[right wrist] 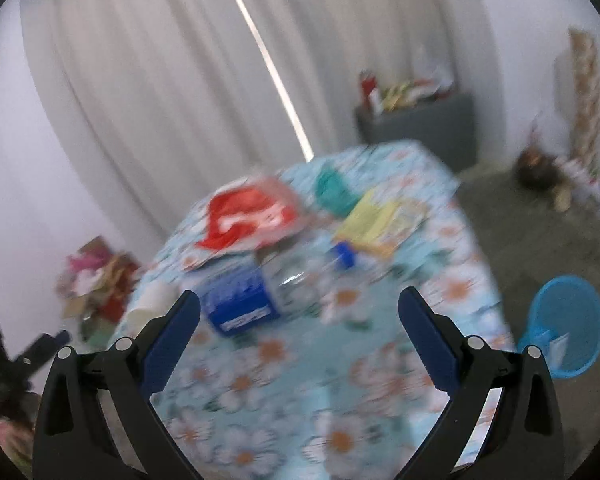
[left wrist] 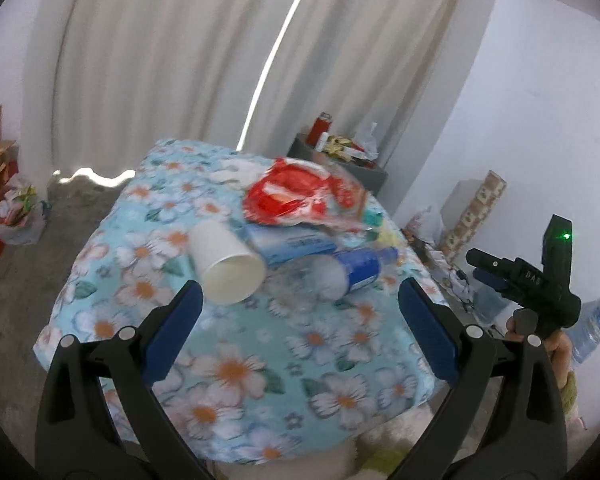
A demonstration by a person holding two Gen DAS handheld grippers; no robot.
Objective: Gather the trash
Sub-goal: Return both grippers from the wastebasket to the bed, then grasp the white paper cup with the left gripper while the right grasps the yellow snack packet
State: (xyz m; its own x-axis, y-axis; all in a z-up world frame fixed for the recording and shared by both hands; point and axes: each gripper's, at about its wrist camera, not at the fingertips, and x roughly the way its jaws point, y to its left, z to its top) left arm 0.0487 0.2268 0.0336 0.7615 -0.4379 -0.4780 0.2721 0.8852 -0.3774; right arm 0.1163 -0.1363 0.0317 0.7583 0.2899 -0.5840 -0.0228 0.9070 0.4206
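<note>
1. Both tools hover above the near edge of the desk [left wrist: 340,360], which is draped in a floral cloth. The left hand-held gripper [left wrist: 300,316] is spread wide and empty; the right hand-held gripper [right wrist: 299,316] is also wide and empty.
2. The trash lies in a heap toward the far half of the desk: a white paper cup [left wrist: 226,268] on its side at the left, a blue box [left wrist: 290,242] touching it, a clear plastic bottle [left wrist: 340,274] with a blue label to the right, and a red wrapper [left wrist: 296,196] draped over the box.
3. A blue bin [right wrist: 566,326] stands on the floor, right of the desk.
4. Risks, as I judge them: the cup and bottle are round and lying down, so a glancing finger could roll either off the desk.
5. The wrapper overlaps the box; lifting one may drag the other.
6. The right view is blurred, so aim there is uncertain.
</note>
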